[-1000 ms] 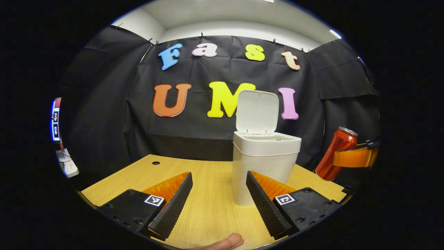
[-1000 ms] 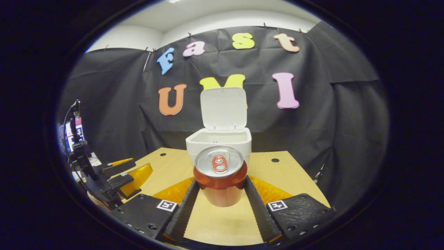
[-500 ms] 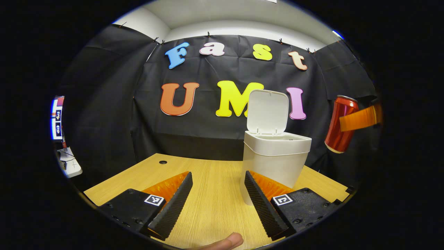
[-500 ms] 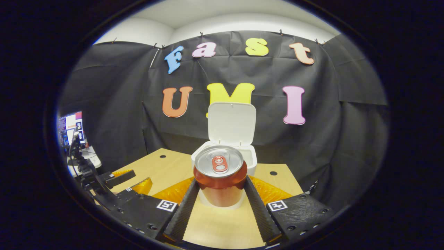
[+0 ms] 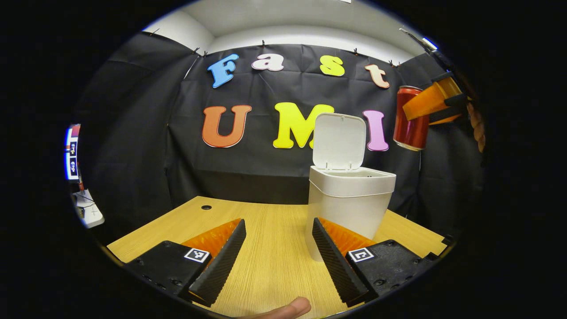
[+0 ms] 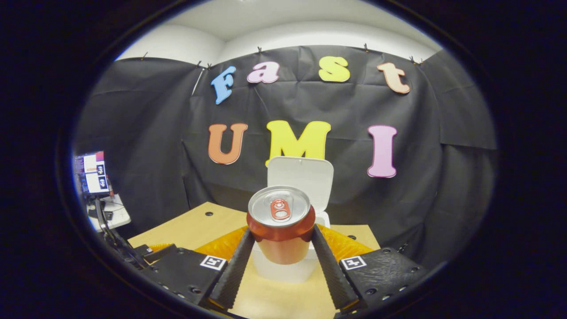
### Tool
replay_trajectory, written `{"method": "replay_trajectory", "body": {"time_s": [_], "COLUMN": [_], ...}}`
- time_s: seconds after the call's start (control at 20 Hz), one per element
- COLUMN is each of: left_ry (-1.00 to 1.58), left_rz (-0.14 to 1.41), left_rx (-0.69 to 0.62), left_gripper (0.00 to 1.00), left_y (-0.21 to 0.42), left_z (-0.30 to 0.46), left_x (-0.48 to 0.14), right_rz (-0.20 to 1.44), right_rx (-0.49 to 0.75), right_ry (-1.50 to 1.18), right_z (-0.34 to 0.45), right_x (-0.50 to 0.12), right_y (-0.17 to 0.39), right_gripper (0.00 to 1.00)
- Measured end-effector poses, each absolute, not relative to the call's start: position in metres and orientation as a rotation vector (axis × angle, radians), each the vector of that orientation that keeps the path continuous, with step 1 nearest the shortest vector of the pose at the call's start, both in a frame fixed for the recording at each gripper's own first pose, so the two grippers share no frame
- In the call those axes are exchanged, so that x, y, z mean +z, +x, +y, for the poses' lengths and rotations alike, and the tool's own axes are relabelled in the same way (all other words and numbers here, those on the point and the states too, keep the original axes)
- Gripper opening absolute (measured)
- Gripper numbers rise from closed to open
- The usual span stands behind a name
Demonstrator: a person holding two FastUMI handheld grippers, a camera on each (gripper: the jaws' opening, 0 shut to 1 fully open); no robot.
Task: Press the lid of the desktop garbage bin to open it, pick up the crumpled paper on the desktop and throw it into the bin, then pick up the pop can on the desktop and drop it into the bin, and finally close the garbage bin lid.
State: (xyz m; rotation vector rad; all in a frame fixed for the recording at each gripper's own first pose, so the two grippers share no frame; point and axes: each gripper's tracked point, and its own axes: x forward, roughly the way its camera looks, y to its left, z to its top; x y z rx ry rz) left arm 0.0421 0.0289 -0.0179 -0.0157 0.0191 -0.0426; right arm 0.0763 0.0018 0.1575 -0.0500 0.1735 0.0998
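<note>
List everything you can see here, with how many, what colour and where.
bin: one, white, standing on the table, right of centre in the left gripper view
lid: one, white, hinged up at the back of the bin, open
can: one, red with a silver top, held in the air above the table, near the bin
table: one, light wood, under the bin
screen: one, lit, at the far left edge
thumb: one, at the bottom edge of the left gripper view
left gripper: one, low over the table, open, holding nothing
right gripper: one, both fingers pressed on the can
</note>
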Motion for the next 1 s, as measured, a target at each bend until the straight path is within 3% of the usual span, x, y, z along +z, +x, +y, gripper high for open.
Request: {"method": "replay_trajectory", "body": {"time_s": [0.35, 0.55, 0.6, 0.75, 0.8, 1.0], "left_ry": [-0.006, -0.007, -0.007, -0.004, -0.002, -0.012], "left_rz": [0.031, 0.038, 0.041, 0.044, 0.045, 0.053], "left_rx": [-0.025, -0.013, -0.016, -0.018, -0.02, -0.017], "left_gripper": [0.98, 0.97, 0.97, 0.97, 0.97, 0.98], "left_y": [0.048, 0.052, 0.053, 0.054, 0.055, 0.056], "left_z": [0.038, 0.042, 0.042, 0.042, 0.042, 0.044], "left_x": [-0.024, -0.027, -0.028, -0.03, -0.031, -0.033], "right_rz": [0.223, 0.288, 0.312, 0.329, 0.314, 0.371], "right_rx": [0.08, -0.006, -0.015, -0.052, -0.042, 0.004], "right_ry": [-0.037, -0.052, -0.05, -0.086, -0.057, -0.004], "right_z": [0.018, 0.008, 0.008, 0.002, 0.003, 0.009], "right_x": [0.146, 0.123, 0.115, 0.103, 0.103, 0.091], "right_y": [0.155, 0.21, 0.22, 0.238, 0.242, 0.249], "right_gripper": [0.74, 0.7, 0.65, 0.65, 0.61, 0.65]}}
